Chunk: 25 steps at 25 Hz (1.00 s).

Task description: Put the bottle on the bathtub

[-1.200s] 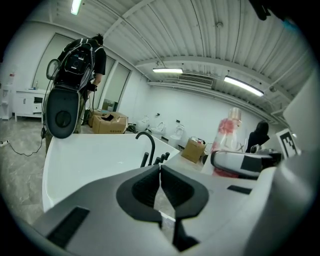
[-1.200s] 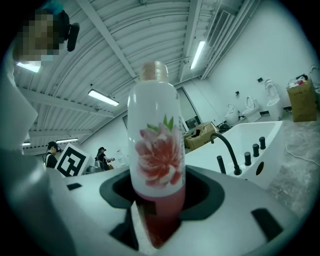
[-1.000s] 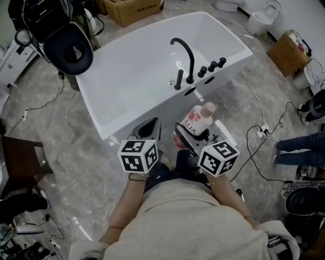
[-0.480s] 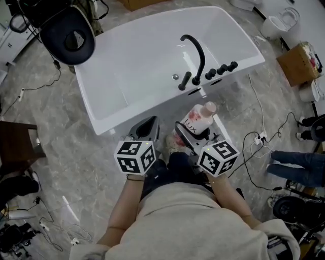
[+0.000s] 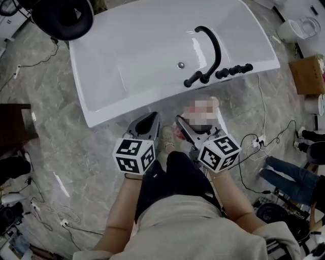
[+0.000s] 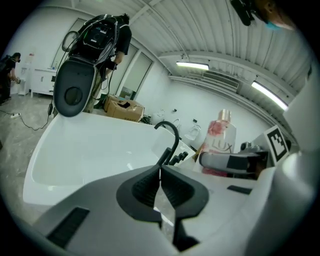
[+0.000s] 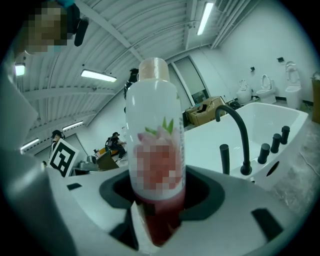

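Just outside the bathtub (image 5: 127, 56), on its tap side, the right gripper (image 5: 197, 127) clamped the bottle (image 5: 204, 110) while the left gripper (image 5: 147, 122) had its jaws pressed together, empty.

- Tub (image 5: 122, 109) near rim L of faucet: bare flat deck, open approach; left gripper (image 5: 148, 122) faces it.
- Black gooseneck faucet (image 5: 216, 45) + knobs (image 5: 236, 70) crowd the rim's R part, ahead of right gripper (image 5: 197, 126) w/ bottle (image 7: 152, 150) clamped.
- Basin open; only drain (image 5: 181, 65) on bottom.
- Floor R of tub: cables (image 5: 256, 139), then a person's legs (image 5: 292, 175).
- Black round seat (image 5: 63, 15) just beside tub's far-L corner.
- Dark furniture (image 5: 12, 127) at L edge, well apart.
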{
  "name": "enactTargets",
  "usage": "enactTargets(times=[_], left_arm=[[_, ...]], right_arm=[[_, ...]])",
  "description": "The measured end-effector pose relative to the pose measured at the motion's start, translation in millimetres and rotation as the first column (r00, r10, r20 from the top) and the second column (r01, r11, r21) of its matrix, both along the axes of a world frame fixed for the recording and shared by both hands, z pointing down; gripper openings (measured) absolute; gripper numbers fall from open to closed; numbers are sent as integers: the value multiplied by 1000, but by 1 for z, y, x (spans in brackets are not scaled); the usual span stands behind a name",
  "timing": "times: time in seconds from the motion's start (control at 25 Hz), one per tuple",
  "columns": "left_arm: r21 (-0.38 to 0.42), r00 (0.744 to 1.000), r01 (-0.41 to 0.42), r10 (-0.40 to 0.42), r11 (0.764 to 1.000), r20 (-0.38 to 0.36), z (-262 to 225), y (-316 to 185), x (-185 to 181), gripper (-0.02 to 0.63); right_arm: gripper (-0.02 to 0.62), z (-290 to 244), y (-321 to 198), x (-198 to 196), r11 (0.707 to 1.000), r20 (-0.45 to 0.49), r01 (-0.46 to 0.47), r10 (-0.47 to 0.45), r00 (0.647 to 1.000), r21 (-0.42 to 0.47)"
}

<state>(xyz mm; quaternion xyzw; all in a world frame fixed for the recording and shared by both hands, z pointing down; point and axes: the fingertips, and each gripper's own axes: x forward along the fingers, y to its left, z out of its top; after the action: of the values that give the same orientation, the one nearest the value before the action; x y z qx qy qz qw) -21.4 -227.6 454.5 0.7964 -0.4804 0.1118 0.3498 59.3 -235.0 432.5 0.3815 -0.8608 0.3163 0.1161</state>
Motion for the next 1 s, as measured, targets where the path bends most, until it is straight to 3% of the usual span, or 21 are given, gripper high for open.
enactTargets(times=[0.4,0.64,0.76,1.0], left_arm=[[-125,995,71,-79,990,-53,77,-15,-6,11],[-181,992,64,-81,982,-92,135,-27,-8,11],[-183,991,55,-76,982,-109,158,-33,-7,11],[-132,992,99,-108,986,-67,185,-51,-22,11]], right_arm=[[229,86,-26,-14,997,-32,71,-73,997,-42],[227,151,-44,-26,995,-74,85,-88,993,-45],[227,173,-54,-30,993,-106,111,-114,988,-32],[227,197,-84,-41,992,-106,123,-120,987,18]])
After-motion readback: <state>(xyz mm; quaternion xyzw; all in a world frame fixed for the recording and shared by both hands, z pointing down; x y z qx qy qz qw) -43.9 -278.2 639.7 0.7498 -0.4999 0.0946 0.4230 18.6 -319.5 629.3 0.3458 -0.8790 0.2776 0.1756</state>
